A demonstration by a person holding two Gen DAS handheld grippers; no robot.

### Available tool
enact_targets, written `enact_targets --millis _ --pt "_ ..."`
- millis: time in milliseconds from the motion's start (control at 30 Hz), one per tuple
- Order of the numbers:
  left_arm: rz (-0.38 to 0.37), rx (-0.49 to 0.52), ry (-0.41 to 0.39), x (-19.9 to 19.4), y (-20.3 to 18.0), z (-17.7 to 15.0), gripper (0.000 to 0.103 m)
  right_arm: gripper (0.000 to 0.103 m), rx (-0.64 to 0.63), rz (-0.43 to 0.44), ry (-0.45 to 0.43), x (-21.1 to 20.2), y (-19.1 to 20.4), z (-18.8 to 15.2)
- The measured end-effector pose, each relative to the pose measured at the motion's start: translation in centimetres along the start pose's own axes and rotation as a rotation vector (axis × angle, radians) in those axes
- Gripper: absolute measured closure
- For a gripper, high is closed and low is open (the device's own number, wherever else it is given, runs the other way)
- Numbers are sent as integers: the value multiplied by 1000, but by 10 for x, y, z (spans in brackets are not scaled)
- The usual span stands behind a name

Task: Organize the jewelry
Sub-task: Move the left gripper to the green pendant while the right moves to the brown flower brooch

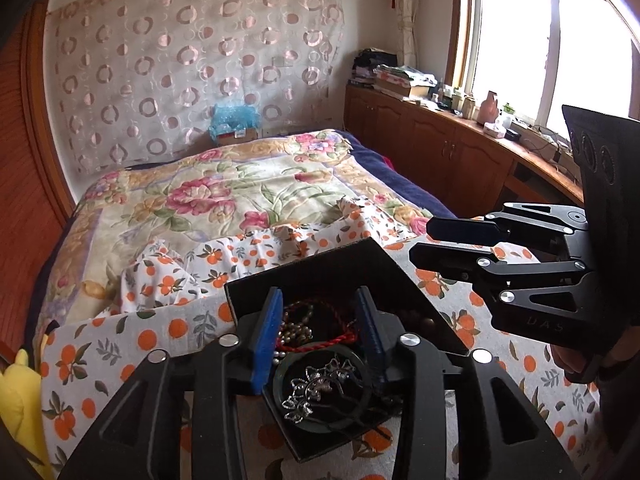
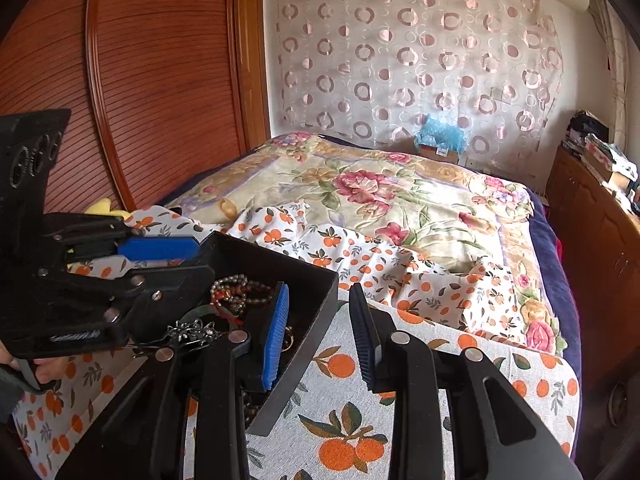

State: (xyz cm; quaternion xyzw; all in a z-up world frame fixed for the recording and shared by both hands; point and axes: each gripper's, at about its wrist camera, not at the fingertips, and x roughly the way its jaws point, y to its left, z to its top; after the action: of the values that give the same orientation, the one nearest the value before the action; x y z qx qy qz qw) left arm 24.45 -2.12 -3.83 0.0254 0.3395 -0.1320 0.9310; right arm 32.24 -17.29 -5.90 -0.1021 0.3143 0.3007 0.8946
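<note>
A black open tray (image 1: 320, 268) sits on an orange-print cloth and holds tangled jewelry: a silver filigree hairpin (image 1: 320, 384), a dark green bangle (image 1: 288, 364), a red cord bracelet (image 1: 320, 342) and bead strands (image 1: 292, 332). My left gripper (image 1: 320, 332) is open and hovers over the tray with the jewelry between its blue pads. My right gripper (image 2: 320, 332) is open and straddles the tray's right wall (image 2: 316, 320). The beads (image 2: 236, 292) and hairpin (image 2: 192, 332) show in the right wrist view. The left gripper (image 2: 160, 256) reaches in from the left there.
The orange-print cloth (image 2: 340, 412) covers the surface under the tray. A bed with a floral quilt (image 1: 240, 188) lies beyond. A wooden cabinet (image 1: 440, 140) with clutter runs under the window at right. A yellow soft toy (image 1: 16, 396) lies at the left edge.
</note>
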Motion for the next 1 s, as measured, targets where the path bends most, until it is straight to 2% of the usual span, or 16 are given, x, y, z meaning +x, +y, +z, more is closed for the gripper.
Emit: enact_targets --millis 67,267,567,1000 --pt "14 2 -8 -7 0 -2 47 69 -8 -4 1 -4 3 0" --pt "56 -15 -25 -32 6 -13 20 69 -13 -11 -6 -27 13 -10" --pt "54 -33 -3 -64 6 -53 14 68 19 40 18 -68 40 -58" --pt "46 -31 109 -73 0 -120 14 67 1 83 161 -70 81 -127"
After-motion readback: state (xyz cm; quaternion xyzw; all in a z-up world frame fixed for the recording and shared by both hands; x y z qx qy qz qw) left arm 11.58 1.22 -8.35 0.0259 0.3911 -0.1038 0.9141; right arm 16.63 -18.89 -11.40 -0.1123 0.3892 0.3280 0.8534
